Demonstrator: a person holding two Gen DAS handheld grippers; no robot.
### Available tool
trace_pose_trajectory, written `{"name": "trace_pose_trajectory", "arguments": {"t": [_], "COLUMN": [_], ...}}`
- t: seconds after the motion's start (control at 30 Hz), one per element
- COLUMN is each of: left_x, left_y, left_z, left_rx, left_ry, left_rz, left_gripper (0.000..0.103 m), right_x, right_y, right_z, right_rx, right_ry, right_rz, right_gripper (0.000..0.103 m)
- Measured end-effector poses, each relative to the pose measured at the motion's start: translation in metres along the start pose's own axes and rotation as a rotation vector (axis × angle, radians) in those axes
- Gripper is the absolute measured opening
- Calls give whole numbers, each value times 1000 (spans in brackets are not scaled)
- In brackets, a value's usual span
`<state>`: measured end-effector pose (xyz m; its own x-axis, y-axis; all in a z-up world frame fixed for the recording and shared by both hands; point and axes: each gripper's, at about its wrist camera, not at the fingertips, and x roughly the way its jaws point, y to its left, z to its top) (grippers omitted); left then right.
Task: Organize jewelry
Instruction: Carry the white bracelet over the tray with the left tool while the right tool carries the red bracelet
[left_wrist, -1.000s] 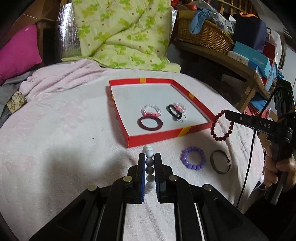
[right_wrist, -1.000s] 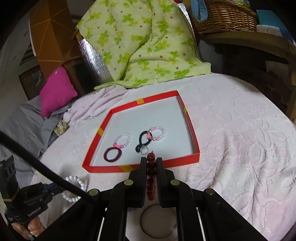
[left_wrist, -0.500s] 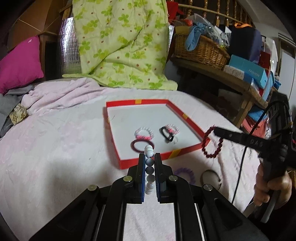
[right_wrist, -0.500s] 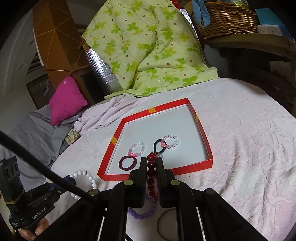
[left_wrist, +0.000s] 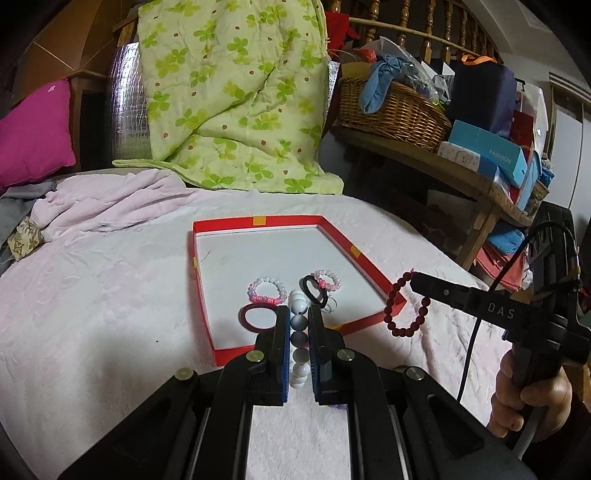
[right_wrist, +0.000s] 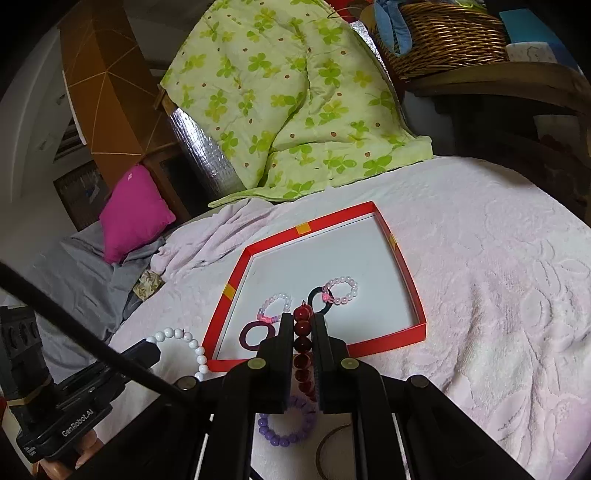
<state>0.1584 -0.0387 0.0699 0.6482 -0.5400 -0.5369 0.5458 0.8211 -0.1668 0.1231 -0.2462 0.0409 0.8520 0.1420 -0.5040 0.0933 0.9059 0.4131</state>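
Observation:
A shallow red tray (left_wrist: 373, 320) (right_wrist: 388, 338) with a white floor lies on the pink bedspread. In it lie a dark maroon ring (left_wrist: 255, 317), two pink-white bead bracelets (left_wrist: 266, 288) (right_wrist: 341, 290) and a black hair tie (left_wrist: 314, 290). My left gripper (left_wrist: 298, 321) is shut on a white bead bracelet (left_wrist: 298, 325), held above the tray's near edge. My right gripper (right_wrist: 303, 328) is shut on a dark red bead bracelet (right_wrist: 302, 332), which hangs right of the tray in the left wrist view (left_wrist: 400, 310). A purple bead bracelet (right_wrist: 286, 424) and a dark bangle (right_wrist: 328, 446) lie on the bedspread below my right gripper.
A green clover quilt (left_wrist: 229, 99) hangs behind the bed. A magenta pillow (left_wrist: 33, 133) lies at the left. A wicker basket (left_wrist: 391, 107) and boxes stand on a wooden shelf (left_wrist: 443, 166) at the right.
Both grippers have risen and moved forward toward the tray, each still holding its bracelet. The purple bracelet and bangle have slipped out of the left wrist view.

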Motion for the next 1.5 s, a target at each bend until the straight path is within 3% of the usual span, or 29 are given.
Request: {"name": "trace_pose_trajectory", "arguments": {"t": [0.47, 0.73, 1.1, 1.5], "left_x": [24, 36, 52, 87], "left_y": [-6, 1, 7, 19], "left_z": [16, 24, 41, 60], "left_rx": [26, 39, 71, 103], "left_ry": [-4, 10, 4, 24], "left_rz": [5, 78, 122, 168], "left_gripper": [10, 10, 10, 10], "right_x": [10, 21, 47, 102], "right_y": [-1, -3, -8, -4], "right_z": [14, 24, 40, 68], "right_rx": [60, 85, 157, 225], "right_ry": [-4, 0, 24, 47], "right_rz": [39, 45, 69, 101], "right_gripper": [10, 10, 10, 10]}}
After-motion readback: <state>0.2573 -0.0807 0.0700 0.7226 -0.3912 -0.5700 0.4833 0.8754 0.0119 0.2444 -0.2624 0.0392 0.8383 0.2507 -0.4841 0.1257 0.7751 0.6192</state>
